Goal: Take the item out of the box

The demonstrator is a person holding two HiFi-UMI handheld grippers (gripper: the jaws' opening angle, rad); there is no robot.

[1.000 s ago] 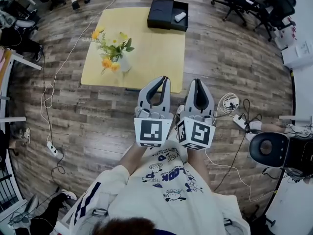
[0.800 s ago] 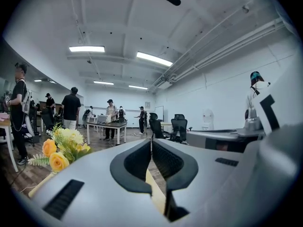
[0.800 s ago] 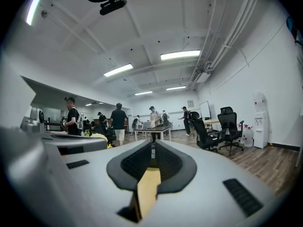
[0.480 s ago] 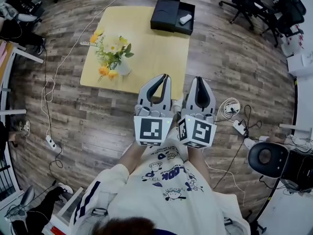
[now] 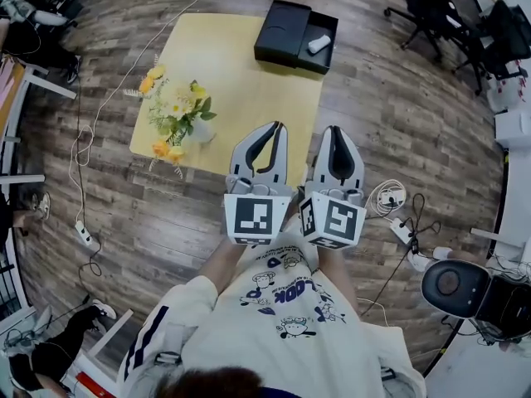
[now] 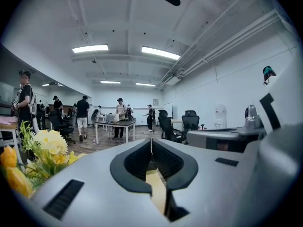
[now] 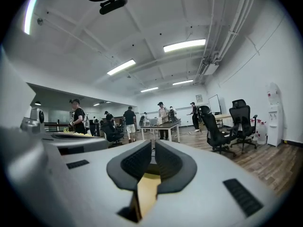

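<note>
A black box (image 5: 292, 31) lies open on the far right corner of the yellow table (image 5: 241, 98), with a small white item (image 5: 319, 44) in its right half. My left gripper (image 5: 280, 128) and right gripper (image 5: 332, 129) are held side by side over the table's near edge, well short of the box. Both are shut with nothing between the jaws. In the left gripper view the left gripper (image 6: 151, 141) points level across the room, and so does the right gripper (image 7: 154, 144) in its own view. The box shows in neither gripper view.
A vase of yellow and orange flowers (image 5: 176, 118) stands on the table's left part, also at the left gripper view's left as flowers (image 6: 33, 155). Office chairs (image 5: 448, 11) stand far right. Cables and a power strip (image 5: 398, 218) lie on the wooden floor at right. People stand around a desk (image 6: 116, 124).
In the head view the table, box and vase have shifted lower and slightly right, so the grippers now reach over the table's near edge. Both grippers stay shut, side by side.
</note>
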